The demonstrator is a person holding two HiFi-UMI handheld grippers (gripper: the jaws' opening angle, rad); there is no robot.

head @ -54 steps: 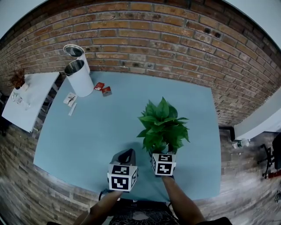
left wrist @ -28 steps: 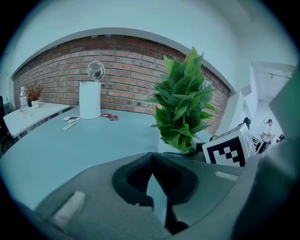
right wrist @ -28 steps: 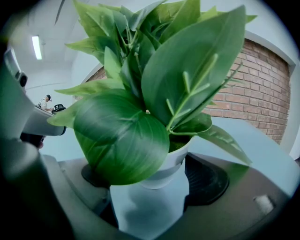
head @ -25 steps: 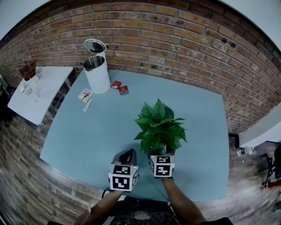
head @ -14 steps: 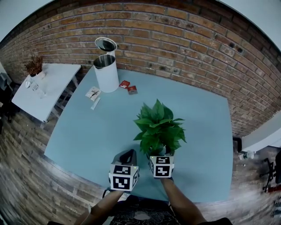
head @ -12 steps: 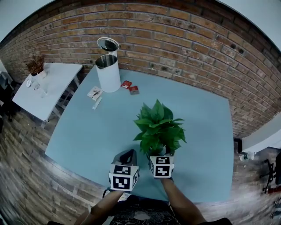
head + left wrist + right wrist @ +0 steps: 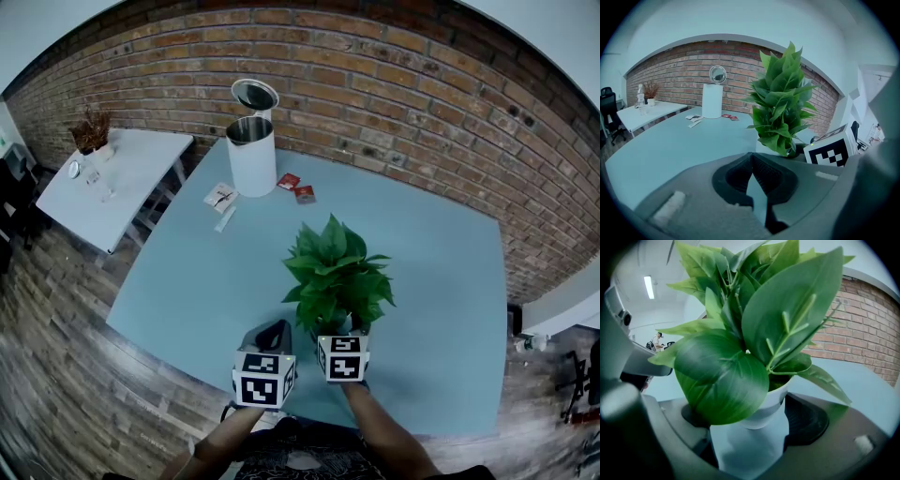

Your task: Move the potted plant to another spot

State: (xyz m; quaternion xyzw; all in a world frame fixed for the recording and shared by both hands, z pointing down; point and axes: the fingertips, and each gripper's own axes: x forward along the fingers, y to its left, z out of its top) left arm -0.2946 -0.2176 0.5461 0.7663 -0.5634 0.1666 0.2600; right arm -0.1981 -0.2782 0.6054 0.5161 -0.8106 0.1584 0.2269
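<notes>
At the near edge of the blue counter (image 7: 187, 281), right of centre, stands the potted plant (image 7: 336, 277), its broad green leaves spreading above a small white pot (image 7: 764, 411). The right gripper (image 7: 750, 420) has its fingers (image 7: 806, 420) pinching that pot from both sides, one dark pad against each flank just under the rim. The leaves hang over the fingers and fill most of the right gripper view. Whether the base of the pot rests on the counter I cannot tell.

Just left of it, the left gripper (image 7: 751, 161) is held over the near edge of the counter beside the plant but apart from it. Its fingers are pressed together at the tips and hold nothing; only a thin wedge of the blue surface shows below where they meet. From its view the plant rises to the right, with the right gripper's marker cube (image 7: 829, 150) beside the pot.

At the far left corner of the counter, against the brick wall (image 7: 375, 84), stands a white cylindrical bin (image 7: 252, 164) with its round lid (image 7: 254, 95) tipped up. Two small red packets (image 7: 296, 187) lie just right of the bin, and a few white cards (image 7: 221, 197) lie on its near side. Further left, apart from the blue counter, is a smaller white counter (image 7: 112, 183) with a dried plant (image 7: 91, 131) at its far end.
</notes>
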